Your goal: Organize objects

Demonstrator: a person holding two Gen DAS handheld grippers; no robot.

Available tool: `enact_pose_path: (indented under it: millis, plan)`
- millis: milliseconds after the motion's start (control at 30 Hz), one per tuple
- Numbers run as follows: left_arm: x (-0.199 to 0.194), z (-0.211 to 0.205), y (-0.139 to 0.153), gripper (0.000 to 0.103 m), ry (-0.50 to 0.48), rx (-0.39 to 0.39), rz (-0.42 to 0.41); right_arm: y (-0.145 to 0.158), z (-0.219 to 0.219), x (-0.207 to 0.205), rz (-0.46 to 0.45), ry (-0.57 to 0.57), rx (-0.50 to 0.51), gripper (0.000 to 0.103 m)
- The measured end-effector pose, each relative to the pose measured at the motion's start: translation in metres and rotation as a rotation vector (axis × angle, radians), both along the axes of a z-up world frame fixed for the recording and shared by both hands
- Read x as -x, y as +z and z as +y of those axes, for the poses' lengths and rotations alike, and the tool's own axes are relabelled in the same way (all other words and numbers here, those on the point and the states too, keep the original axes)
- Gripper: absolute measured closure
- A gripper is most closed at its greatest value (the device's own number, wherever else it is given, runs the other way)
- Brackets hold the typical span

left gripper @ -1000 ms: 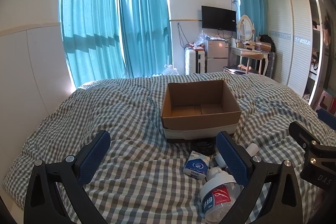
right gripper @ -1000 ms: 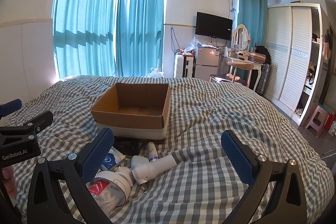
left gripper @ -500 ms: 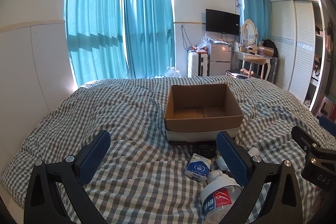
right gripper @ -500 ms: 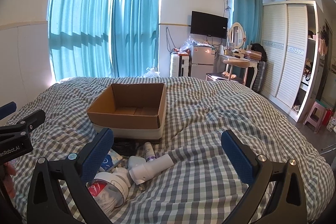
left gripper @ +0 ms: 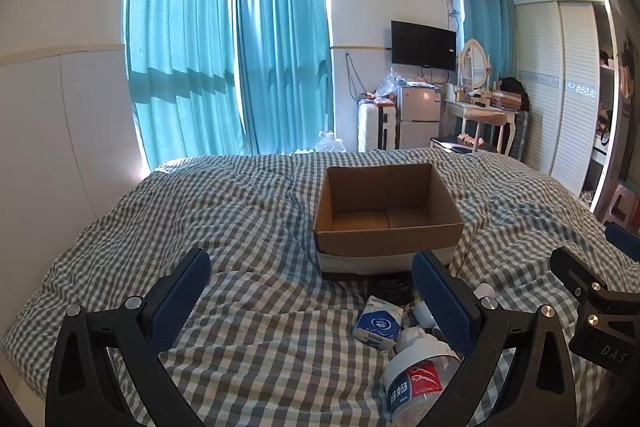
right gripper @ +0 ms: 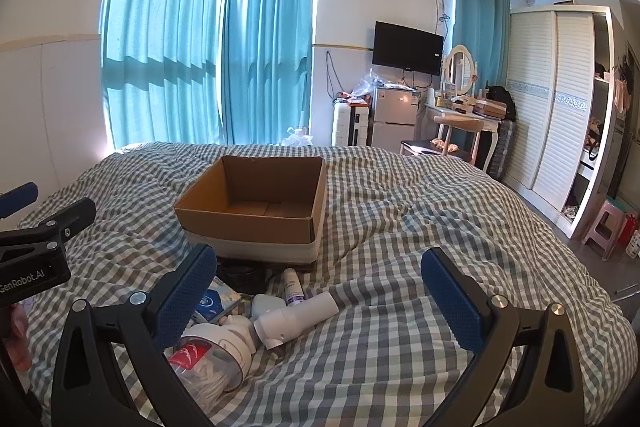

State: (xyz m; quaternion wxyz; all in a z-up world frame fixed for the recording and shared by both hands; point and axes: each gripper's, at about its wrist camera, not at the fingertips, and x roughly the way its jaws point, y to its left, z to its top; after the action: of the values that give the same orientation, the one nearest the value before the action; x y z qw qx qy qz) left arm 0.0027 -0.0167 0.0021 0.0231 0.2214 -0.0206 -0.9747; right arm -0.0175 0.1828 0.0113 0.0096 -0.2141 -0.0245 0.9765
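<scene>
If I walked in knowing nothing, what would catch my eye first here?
Probably the open cardboard box sitting empty in the middle of the checked bedspread. Just in front of it lies a small heap of toiletries, among them a white tube and a clear jar. Bright teal curtains fill the far wall, and the open right tool frames the view.

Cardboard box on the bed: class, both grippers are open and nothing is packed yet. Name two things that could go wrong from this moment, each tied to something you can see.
1. The clear jar lies on its side on the soft checked duvet; a pinch from the right gripper might roll it away.
2. The items lie tightly clustered: reaching for the white tube could knock the small bottle beside it.
3. The cardboard box rests on uneven bedding, so dropped items might tip it.
</scene>
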Motion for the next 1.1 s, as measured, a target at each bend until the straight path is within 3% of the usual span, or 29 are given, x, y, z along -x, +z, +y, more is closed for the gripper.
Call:
enact_pose_path:
  millis: [667, 900, 1100]
  plan:
    - [-0.006, -0.002, 0.005, 0.0, -0.017, 0.002, -0.004, 0.007, -0.007, -0.003, -0.012, 0.001, -0.006, 0.0]
    - [-0.01, -0.015, -0.002, 0.0, -0.027, -0.03, -0.068, 0.011, -0.024, -0.013, -0.004, 0.03, -0.015, 0.0]
    - [-0.009, -0.026, -0.015, 0.0, 0.013, -0.002, -0.092, -0.004, -0.04, -0.01, -0.042, 0.052, -0.041, 0.0]
